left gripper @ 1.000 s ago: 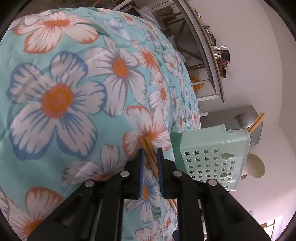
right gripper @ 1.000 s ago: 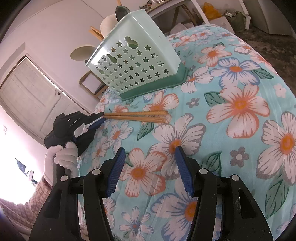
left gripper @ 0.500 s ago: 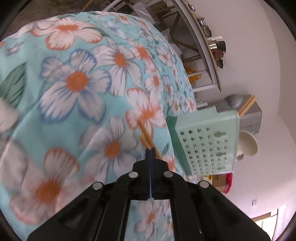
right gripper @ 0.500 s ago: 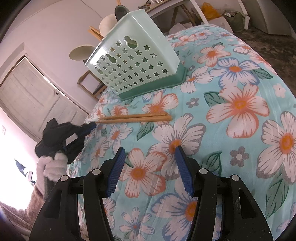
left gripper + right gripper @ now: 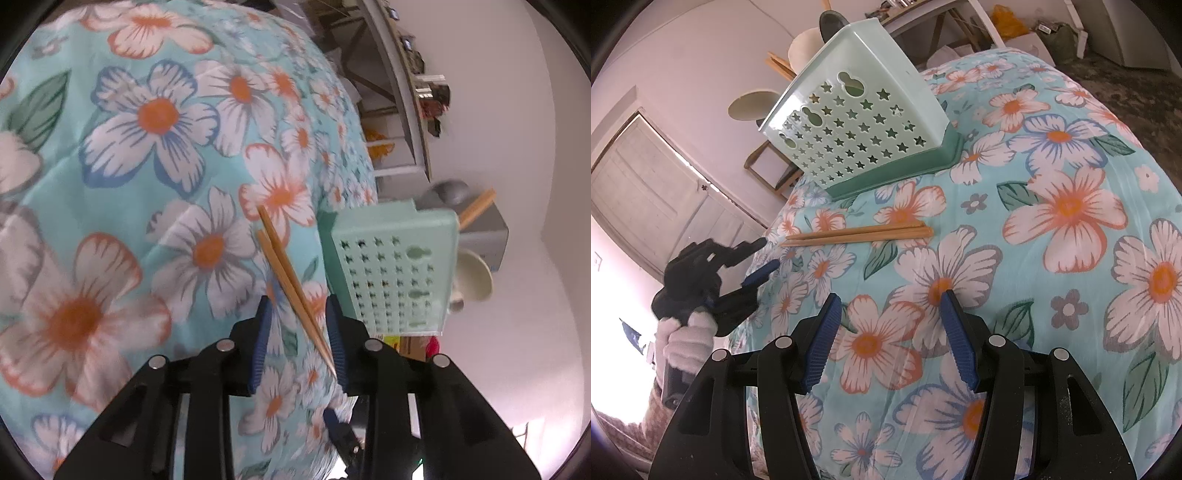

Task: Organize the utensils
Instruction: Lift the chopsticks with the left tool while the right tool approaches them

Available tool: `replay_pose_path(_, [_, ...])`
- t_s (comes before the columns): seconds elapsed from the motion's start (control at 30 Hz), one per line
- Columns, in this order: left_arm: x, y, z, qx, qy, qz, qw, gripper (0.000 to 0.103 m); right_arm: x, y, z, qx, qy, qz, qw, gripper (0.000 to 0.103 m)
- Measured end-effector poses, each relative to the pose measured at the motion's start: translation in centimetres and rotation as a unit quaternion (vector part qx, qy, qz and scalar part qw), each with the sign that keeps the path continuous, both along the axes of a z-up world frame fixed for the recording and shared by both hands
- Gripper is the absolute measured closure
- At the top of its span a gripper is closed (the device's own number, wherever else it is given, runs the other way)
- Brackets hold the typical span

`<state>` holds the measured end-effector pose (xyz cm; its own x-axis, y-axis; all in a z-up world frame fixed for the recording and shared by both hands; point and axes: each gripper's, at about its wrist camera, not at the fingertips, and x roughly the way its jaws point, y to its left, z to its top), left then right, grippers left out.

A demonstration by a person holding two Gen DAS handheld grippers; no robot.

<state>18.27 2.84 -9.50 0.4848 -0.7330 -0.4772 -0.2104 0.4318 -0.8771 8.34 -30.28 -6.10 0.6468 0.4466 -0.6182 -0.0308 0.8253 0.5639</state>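
On the floral cloth (image 5: pixel 122 206), seen from the left wrist, the left gripper (image 5: pixel 298 328) stands with its blue-padded fingers (image 5: pixel 260 343) spread apart, released and holding nothing. A pair of chopsticks (image 5: pixel 286 275) lies flat on the cloth, side by side and touching, their thin tips running back between the two fingers and close to the right one; whether the tips touch that pad cannot be told. Their thick ends point away toward an orange-edged flower. Just beside them, toward the cloth's far edge, a mint basket (image 5: pixel 395 269) with star-shaped holes stands on a darker green base. More chopsticks (image 5: pixel 476 208) and a cream ladle (image 5: pixel 476 278) stick out of its top.

From the right wrist, the right gripper (image 5: pixel 888 334) hovers over the cloth (image 5: pixel 1071 206) with its fingers (image 5: pixel 820 345) wide apart and nothing between them. The chopsticks (image 5: pixel 857 235) lie well ahead of it, apart from it, on the cloth in front of the basket (image 5: pixel 857 125), roughly parallel to the basket's base. Near the cloth's left edge, the left gripper (image 5: pixel 759 254) is held by a white-gloved hand (image 5: pixel 689 338), its fingers parted around the thin tips without closing on them. A pale panelled door (image 5: pixel 657 192) fills the wall behind.
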Motion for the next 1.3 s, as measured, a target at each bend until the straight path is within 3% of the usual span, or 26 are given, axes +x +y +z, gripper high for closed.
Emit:
replay_pose_path(0.17, [1.9, 0.1, -1.6, -0.043, 0.016, 0.036, 0.9983, 0.074, -0.1, 0.0, 0.0, 0.000, -0.001, 0.000, 1.000, 0.050])
replay_pose_path(0.27, [2.8, -0.3, -1.7, -0.031, 0.019, 0.043, 0.9984, 0.079, -0.1, 0.1, 0.0, 0.001, -0.003, 0.001, 1.000, 0.050])
replay_pose_path(0.4, [3.2, -0.4, -2.3, -0.011, 0.030, 0.049, 0.9983, 0.094, -0.3, 0.1, 0.0, 0.001, -0.006, 0.001, 1.000, 0.050])
replay_pose_path(0.67, [1.9, 0.1, -2.1, 0.001, 0.013, 0.041, 0.9991, 0.095, -0.3, 0.2, 0.1, 0.000, -0.006, 0.001, 1.000, 0.050])
replay_pose_path(1.03, [-2.1, 1.2, -1.0, 0.003, 0.029, 0.000, 0.9996, 0.094, 0.0, 0.5, 0.2, -0.004, -0.004, -0.003, 1.000, 0.050])
replay_pose_path(1.3, [-1.8, 0.8, -1.4, -0.023, 0.033, -0.010, 0.9991, 0.064, 0.1, 0.5, 0.3, -0.005, -0.002, -0.005, 1.000, 0.050])
